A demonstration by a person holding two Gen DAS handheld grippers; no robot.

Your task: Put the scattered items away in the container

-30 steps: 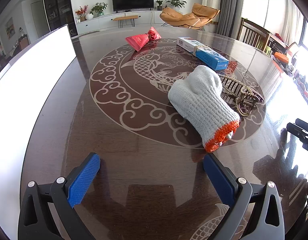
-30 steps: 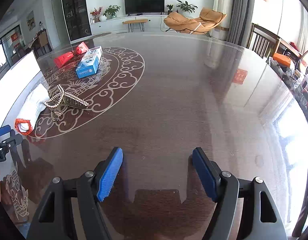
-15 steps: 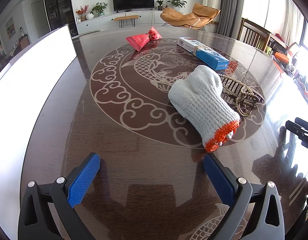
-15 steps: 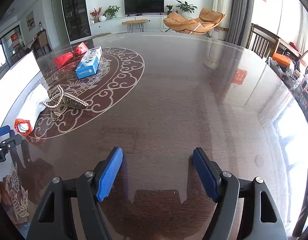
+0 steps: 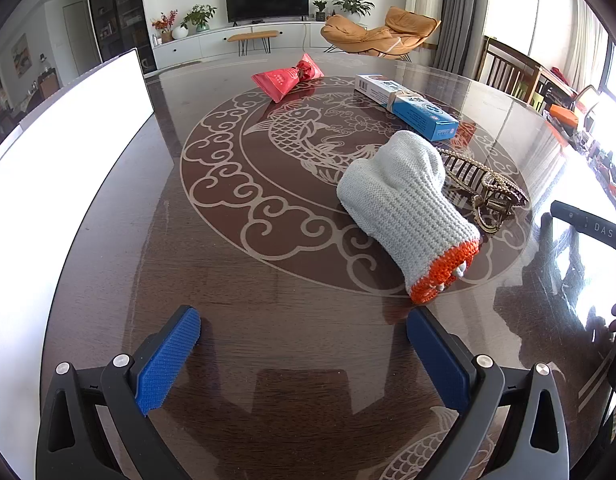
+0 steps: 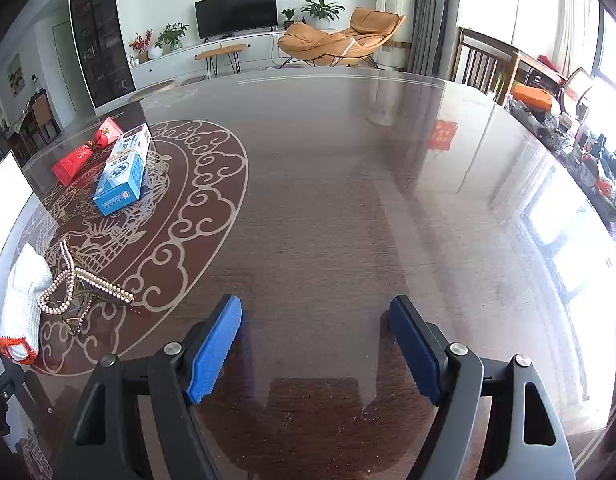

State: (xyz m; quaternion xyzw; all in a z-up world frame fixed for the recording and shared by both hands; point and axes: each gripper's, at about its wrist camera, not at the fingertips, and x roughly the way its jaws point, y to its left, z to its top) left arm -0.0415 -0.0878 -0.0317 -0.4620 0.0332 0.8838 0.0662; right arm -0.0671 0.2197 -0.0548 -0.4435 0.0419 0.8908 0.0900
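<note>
Grippers came nearest: your left gripper (image 5: 304, 354) stood wide over the dark worktop (image 5: 236, 280) with nothing between its blue pads, and your right gripper (image 6: 316, 346) was opening its jaws, likewise empty. Just past the left one's right pad lay the grey glove (image 5: 404, 204), orange cuff toward you, touching the beaded hair clip (image 5: 484, 192) beside it. Farther in lay the blue box (image 5: 408, 102), then the red packet (image 5: 286, 78) toward the far edge. The white container (image 5: 64, 152) stood along the left edge.

glossy table (image 5: 268, 280) bearing glove (image 5: 404, 204), box (image 5: 408, 106), packet (image 5: 286, 78)
</note>
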